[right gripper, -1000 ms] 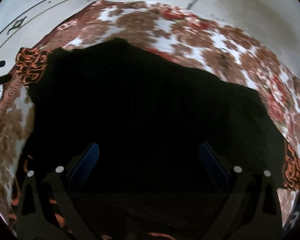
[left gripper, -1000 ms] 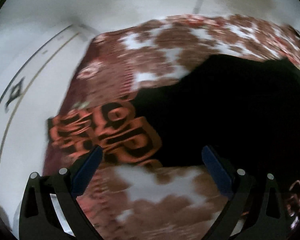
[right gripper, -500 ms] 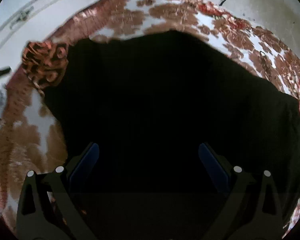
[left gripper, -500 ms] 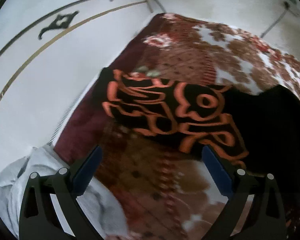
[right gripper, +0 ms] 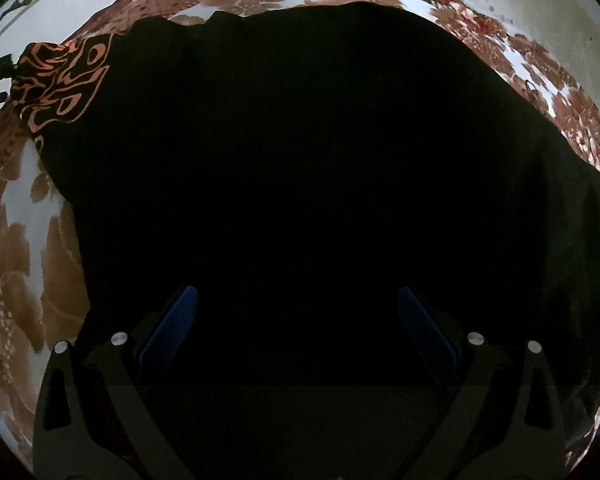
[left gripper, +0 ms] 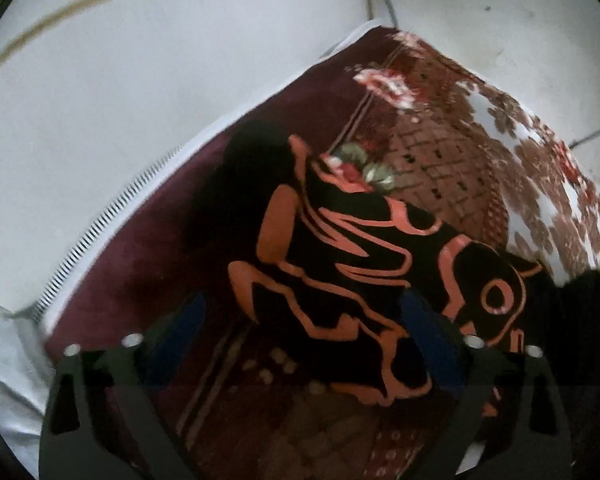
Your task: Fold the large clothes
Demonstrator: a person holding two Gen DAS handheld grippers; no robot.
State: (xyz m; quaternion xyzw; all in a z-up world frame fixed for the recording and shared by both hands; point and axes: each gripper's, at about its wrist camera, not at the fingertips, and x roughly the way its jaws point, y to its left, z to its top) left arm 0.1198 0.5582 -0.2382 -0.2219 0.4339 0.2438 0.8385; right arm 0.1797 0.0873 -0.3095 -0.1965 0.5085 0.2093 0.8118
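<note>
Lying spread over a floral blanket, the black garment fills most of the right wrist view, its orange-printed end at the far left of the cloth. The right tool hangs over the plain black middle with its blue pads wide apart and nothing pinched between them. In the left wrist view the left tool points down at that orange-printed end, where the cloth lies bunched on the dark red border of the blanket. Its jaws are closing, with the near edge of the printed cloth between the pads but not yet pressed. White floor runs along the far left, and a pale grey cloth lies at the near left edge
</note>
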